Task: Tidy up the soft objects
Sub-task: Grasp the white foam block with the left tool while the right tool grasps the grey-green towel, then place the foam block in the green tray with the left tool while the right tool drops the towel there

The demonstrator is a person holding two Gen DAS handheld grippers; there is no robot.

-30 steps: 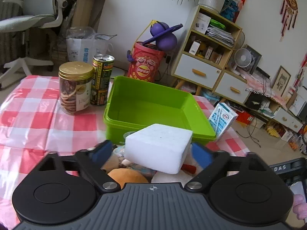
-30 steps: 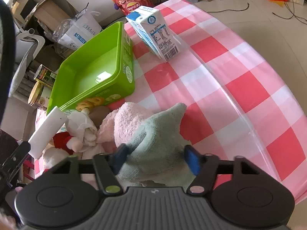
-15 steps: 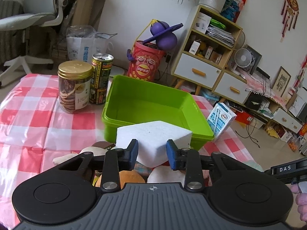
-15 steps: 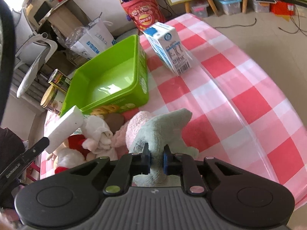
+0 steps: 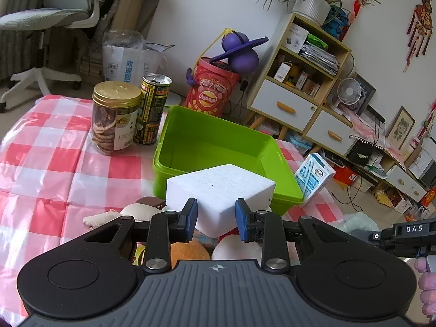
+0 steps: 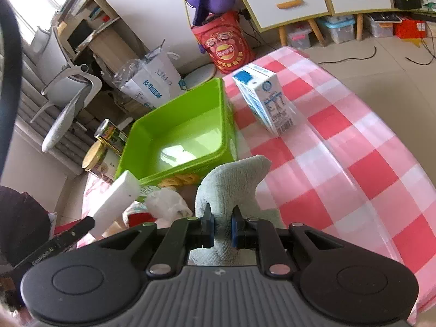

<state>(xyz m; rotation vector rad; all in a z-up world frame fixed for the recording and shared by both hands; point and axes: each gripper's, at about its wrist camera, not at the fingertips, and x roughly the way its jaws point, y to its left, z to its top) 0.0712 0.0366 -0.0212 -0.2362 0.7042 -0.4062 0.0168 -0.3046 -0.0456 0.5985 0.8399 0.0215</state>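
My left gripper (image 5: 216,219) is shut on a white foam block (image 5: 219,188) and holds it above a pile of soft toys (image 5: 188,249), just in front of the empty green bin (image 5: 215,147). My right gripper (image 6: 222,227) is shut on a pale green towel (image 6: 231,179) and holds it lifted off the checked tablecloth, near the bin's (image 6: 177,133) front corner. The right wrist view also shows the foam block (image 6: 114,204) at left, with more soft toys (image 6: 163,204) under it.
A cookie jar (image 5: 115,117) and a drinks can (image 5: 152,109) stand left of the bin. A milk carton (image 5: 313,175) stands to its right, also in the right wrist view (image 6: 265,103). The table edge drops off at the right (image 6: 381,125).
Both grippers closed, the left on the foam block and the right on the towel. Both then lifted their objects; the towel has come up off the pink plush.
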